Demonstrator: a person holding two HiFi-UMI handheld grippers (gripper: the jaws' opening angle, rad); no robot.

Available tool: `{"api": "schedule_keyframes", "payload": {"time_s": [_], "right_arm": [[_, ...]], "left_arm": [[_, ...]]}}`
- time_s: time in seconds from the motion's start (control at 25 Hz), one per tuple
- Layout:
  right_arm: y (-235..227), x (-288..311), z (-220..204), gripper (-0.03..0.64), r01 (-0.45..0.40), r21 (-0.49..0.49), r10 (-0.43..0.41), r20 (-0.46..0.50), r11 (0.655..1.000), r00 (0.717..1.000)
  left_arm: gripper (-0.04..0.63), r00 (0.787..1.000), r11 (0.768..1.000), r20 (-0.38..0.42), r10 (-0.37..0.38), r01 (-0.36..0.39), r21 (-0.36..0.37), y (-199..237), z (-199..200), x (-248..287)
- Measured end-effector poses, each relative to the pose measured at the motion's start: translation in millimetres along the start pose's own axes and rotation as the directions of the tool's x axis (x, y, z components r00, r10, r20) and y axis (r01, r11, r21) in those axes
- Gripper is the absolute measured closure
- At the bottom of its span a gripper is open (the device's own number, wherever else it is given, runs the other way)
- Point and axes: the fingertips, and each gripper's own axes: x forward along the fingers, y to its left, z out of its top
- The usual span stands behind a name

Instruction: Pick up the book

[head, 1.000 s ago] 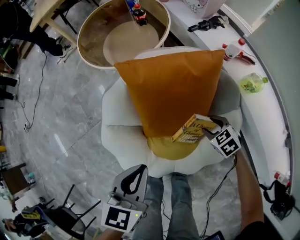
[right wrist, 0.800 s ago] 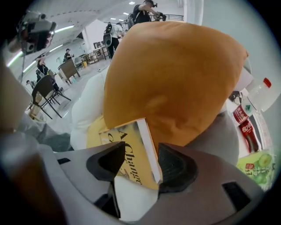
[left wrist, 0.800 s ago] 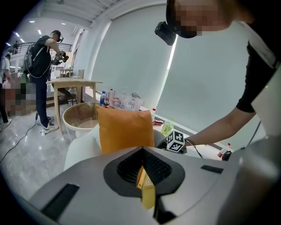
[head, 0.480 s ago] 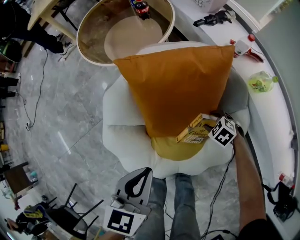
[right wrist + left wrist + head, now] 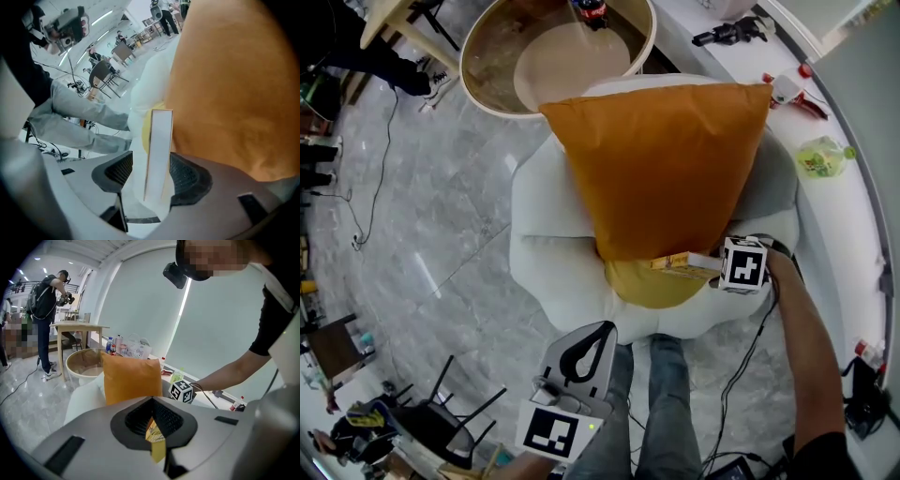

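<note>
Right gripper view, right tongs [image 5: 152, 171]: pads apart, just been opening.
Right gripper view, book [image 5: 158, 140]: upright on edge between the pads, clear gap at the left pad, close beside the right one.
Right gripper view, backdrop: orange cushion [image 5: 234, 84] just behind the book.
Left gripper view, left tongs [image 5: 151, 401]: tips together, gripping nothing; book well beyond them.
Head view, book: at the orange cushion's lower edge, over a yellow cushion [image 5: 652, 286] on the white armchair [image 5: 553, 272]; right tongs at its right end.
Head view, surface [image 5: 853, 234]: white, curved, right of the armchair, carrying a green bottle [image 5: 820, 155].
Head view, room: grey marble floor [image 5: 422, 216]; round beige tub [image 5: 487, 56] beyond the armchair.
</note>
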Motion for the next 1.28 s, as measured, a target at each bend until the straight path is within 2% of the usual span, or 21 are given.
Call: {"api": "schedule_keyframes", "payload": {"time_s": [0.08,0.24,0.32,0.44,0.56,0.64,0.8,0.96,1.28], "right_arm": [[9.2,13.9,6.3,0.362,0.024,-0.012,-0.025,-0.013,1.000,1.000],[14.8,46.2,16.8,0.368,0.102,0.029,-0.101,-0.012,0.994,0.995],[13.5,60.3,21.4,0.399,0.150,0.050,-0.150,-0.007,0.987,0.989],[15.6,76.1,23.4,0.423,0.215,0.119,-0.215,-0.006,0.969,0.976],[14.9,82.0,33.3,0.446,0.293,0.189,-0.297,-0.006,0.937,0.955],[15.3,82.9,40.2,0.456,0.326,0.192,-0.328,-0.025,0.926,0.944],[22.6,77.6,38.1,0.463,0.341,0.193,-0.338,-0.051,0.920,0.940],[28.4,57.4,39.6,0.465,0.328,0.265,-0.334,-0.023,0.907,0.942],[55.3,-2.0,36.9,0.465,0.338,0.306,-0.358,0.009,0.890,0.934]], "left_arm": [[0.591,1.000,1.000,0.007,0.002,-0.002,-0.009,-2.0,-0.2,-3.6],[0.591,1.000,1.000,0.013,0.009,-0.008,-0.023,0.7,-5.7,-9.8],[0.591,1.000,0.999,0.011,0.019,-0.018,-0.030,4.8,-12.3,-13.4],[0.591,1.000,0.999,0.009,0.026,-0.026,-0.035,6.1,-22.1,-16.7],[0.591,1.000,0.998,0.009,0.027,-0.027,-0.050,7.2,-26.7,-21.8],[0.591,1.000,0.999,0.009,0.023,-0.023,-0.042,6.7,-27.3,-25.7],[0.591,0.999,0.999,0.024,0.022,-0.021,-0.033,3.6,-19.9,-36.6],[0.591,0.999,0.999,0.037,0.039,-0.038,-0.027,8.6,-10.8,-55.0],[0.591,0.997,0.999,0.069,0.042,-0.041,-0.016,-0.3,25.8,-79.1]]}}
